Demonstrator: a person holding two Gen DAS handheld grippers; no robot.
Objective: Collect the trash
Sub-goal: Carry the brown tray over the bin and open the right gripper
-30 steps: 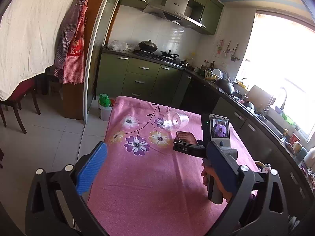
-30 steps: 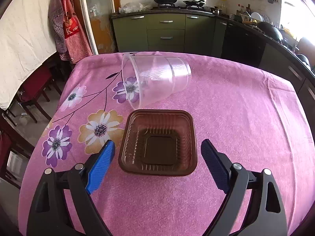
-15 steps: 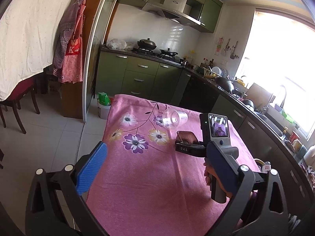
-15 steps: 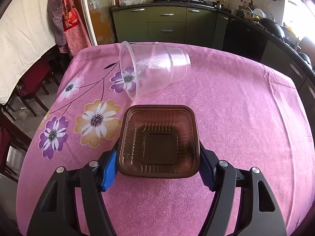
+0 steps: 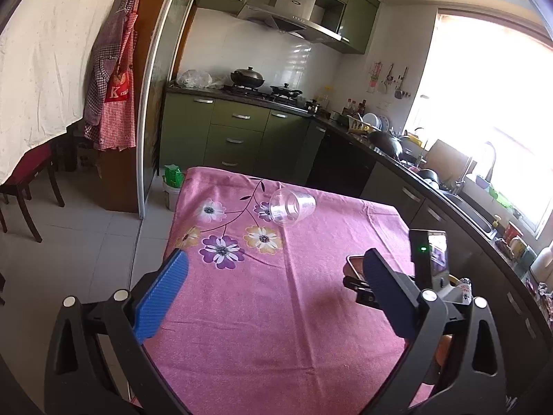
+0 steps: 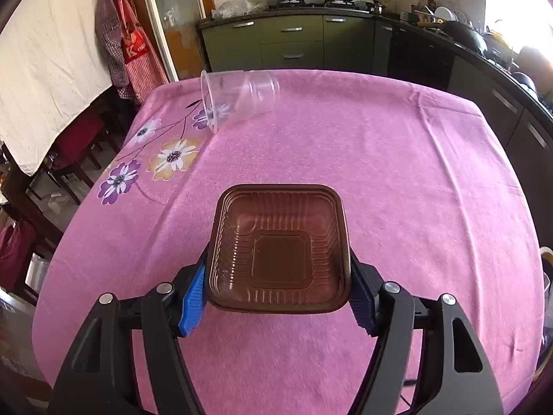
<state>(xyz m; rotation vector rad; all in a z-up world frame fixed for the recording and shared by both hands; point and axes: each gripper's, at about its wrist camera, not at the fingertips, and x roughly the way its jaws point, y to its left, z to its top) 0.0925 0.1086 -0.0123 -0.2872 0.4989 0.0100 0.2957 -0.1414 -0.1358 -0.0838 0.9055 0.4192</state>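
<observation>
Now the right gripper [image 6: 278, 297] grasps the brown square plastic tray [image 6: 279, 247], its blue pads [image 6: 193, 299] pressed against the tray's left and right sides. A second ago those jaws stood wide with the tray sitting between them untouched on the pink floral tablecloth [image 6: 397, 159]; half a second ago they had already closed onto it, and the grip looks unchanged since. What differs most is position: the tray is now carried toward the near side of the table, with a broad stretch of bare cloth between it and the clear plastic cup [image 6: 238, 98], which earlier lay just beyond the tray's far edge. The cup lies on its side in the same spot, far left on the cloth, its mouth over the purple flower and pointing left.

From the left wrist view, the left gripper [image 5: 276, 294] hangs released over the near part of the table, jaws wide with nothing between them, much as before. There the tray's corner [image 5: 356, 266] and the right gripper's body [image 5: 428, 259] show behind the left gripper's right finger, nearer and farther right than a second ago.
</observation>
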